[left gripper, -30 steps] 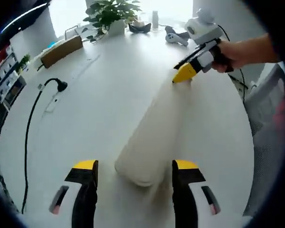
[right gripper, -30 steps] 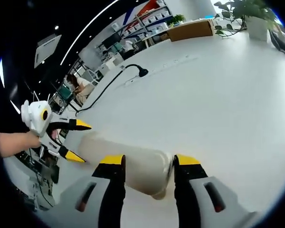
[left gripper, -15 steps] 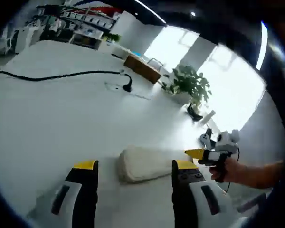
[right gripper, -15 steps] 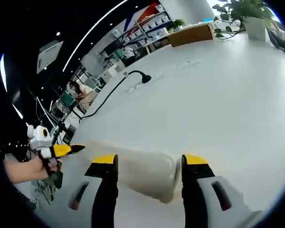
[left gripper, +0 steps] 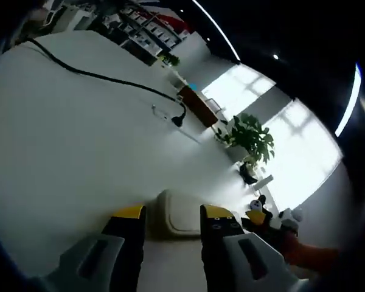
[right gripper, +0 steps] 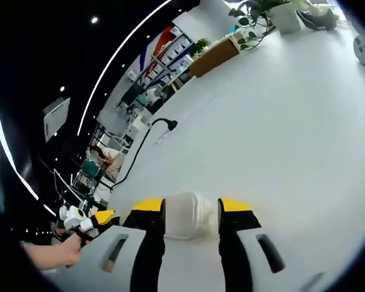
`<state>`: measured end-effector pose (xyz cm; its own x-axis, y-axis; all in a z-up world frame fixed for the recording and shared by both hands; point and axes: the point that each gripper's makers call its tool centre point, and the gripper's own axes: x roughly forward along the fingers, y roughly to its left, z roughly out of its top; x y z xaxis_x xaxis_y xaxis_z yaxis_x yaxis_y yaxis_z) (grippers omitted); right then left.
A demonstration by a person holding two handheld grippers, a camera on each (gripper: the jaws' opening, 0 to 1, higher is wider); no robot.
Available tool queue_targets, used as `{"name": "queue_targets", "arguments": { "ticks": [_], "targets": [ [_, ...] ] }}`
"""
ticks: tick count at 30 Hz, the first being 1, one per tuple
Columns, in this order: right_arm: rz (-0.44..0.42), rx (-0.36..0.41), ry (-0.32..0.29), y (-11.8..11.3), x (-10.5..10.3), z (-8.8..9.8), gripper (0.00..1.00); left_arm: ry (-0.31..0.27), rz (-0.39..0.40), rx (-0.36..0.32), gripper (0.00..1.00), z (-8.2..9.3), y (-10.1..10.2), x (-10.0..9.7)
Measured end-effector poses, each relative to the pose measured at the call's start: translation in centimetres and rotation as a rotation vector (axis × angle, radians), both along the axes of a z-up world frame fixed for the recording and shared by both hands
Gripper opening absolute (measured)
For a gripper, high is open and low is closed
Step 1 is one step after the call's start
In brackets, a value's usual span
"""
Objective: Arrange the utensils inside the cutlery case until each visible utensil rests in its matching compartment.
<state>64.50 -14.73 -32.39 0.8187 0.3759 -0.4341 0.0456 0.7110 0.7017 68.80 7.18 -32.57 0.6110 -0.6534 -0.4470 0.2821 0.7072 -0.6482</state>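
A cream, closed cutlery case (left gripper: 177, 214) lies on the white table (left gripper: 79, 140). In the left gripper view my left gripper (left gripper: 173, 220) has its yellow-tipped jaws pressed against one end of it. The right gripper's yellow tip (left gripper: 257, 216) shows at the far end, held by a hand (left gripper: 304, 255). In the right gripper view the case (right gripper: 188, 214) sits end-on between the jaws of my right gripper (right gripper: 191, 213), which close on its sides. The left gripper (right gripper: 100, 216) and a hand (right gripper: 52, 255) appear at the lower left. No utensils are visible.
A black cable with a plug (left gripper: 181, 119) runs across the table. A brown box (left gripper: 198, 106) and a potted plant (left gripper: 250, 137) stand at the far edge; they show too as the box (right gripper: 214, 56) and plant (right gripper: 264, 9). Shelving (right gripper: 164, 52) lines the background.
Both pairs of jaws have narrowed onto the ends of the case. Both views have tilted and swung, so the table now slopes across each picture.
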Motion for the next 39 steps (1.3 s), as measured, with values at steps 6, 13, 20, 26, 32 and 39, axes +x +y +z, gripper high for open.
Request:
{"name": "queue_targets", "arguments": {
  "ticks": [6, 13, 20, 26, 32, 39],
  "targets": [
    [0.032, -0.009, 0.017, 1.1, -0.6, -0.7, 0.17, -0.024, 0.001, 0.059, 0.26, -1.0, -0.2, 0.4],
    [0.077, -0.029, 0.046, 1.0, -0.2, -0.9, 0.16, 0.044, 0.007, 0.019, 0.29, -1.5, -0.3, 0.9],
    [0.179, 0.116, 0.194, 0.9, -0.5, -1.0, 0.15, 0.151, -0.028, -0.019, 0.28, -1.5, -0.1, 0.7],
    [0.232, 0.176, 0.234, 0.9, -1.4, -0.8, 0.11, 0.207, -0.151, 0.010, 0.27, -1.3, 0.0, 0.0],
    [0.383, 0.143, 0.310, 1.5, -2.9, -0.6, 0.08, 0.229, -0.210, 0.024, 0.25, -1.3, 0.4, -0.7],
    [0.502, 0.190, 0.338, 2.0, -5.5, -0.8, 0.07, 0.292, -0.276, 0.040, 0.23, -1.1, 0.7, -4.6]
  ]
}}
